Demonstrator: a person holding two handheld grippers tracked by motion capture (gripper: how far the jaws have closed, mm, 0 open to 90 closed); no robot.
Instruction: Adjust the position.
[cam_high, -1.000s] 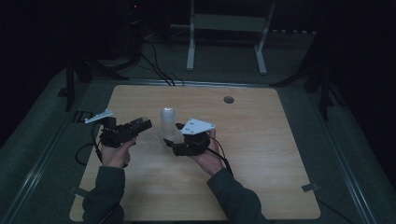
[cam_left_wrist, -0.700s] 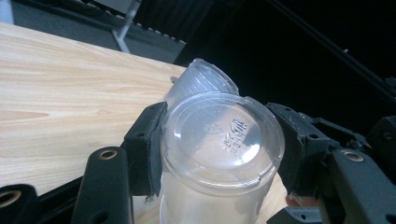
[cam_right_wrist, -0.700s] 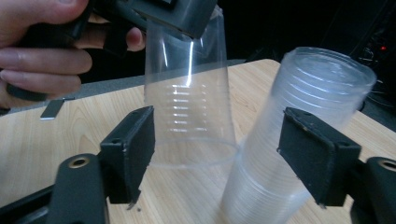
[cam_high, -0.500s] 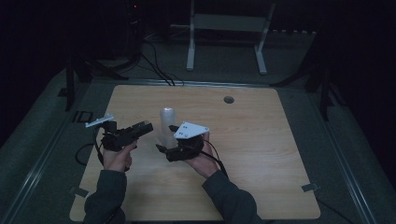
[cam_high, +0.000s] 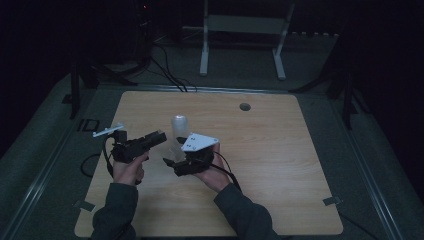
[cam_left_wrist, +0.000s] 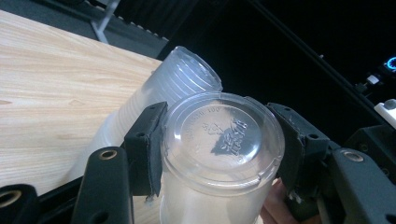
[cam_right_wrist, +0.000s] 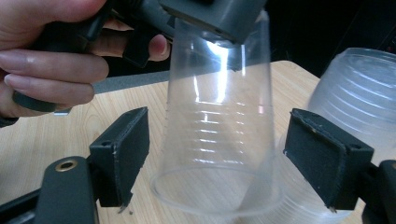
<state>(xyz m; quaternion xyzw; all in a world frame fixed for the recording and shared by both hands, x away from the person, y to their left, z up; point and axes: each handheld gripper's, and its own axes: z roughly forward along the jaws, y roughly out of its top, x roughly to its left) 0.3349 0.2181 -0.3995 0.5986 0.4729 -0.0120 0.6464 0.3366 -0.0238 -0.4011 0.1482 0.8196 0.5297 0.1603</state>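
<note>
A clear plastic cup (cam_left_wrist: 219, 140) is held with its base toward the camera in the left gripper view, and my left gripper (cam_left_wrist: 219, 135) is shut on its sides. The same cup (cam_right_wrist: 219, 135) hangs mouth-down between the jaws of my right gripper (cam_right_wrist: 224, 158). Those jaws have just been opening, and their pads (cam_right_wrist: 123, 149) stand clear of the cup wall. A stack of upturned clear cups (cam_high: 178, 131) stands on the wooden table (cam_high: 280, 165), just behind both grippers. From above, my left gripper (cam_high: 159, 137) points right and my right gripper (cam_high: 171, 161) points left.
A round hole (cam_high: 245, 106) sits in the table's far side. White stand legs (cam_high: 205, 50) and cables lie on the floor beyond the far edge. The hand (cam_right_wrist: 51, 60) holding the left gripper is close above the right gripper's left jaw.
The right gripper has drawn slightly back toward the near edge and left, away from the cup stack. The left hand stays put.
</note>
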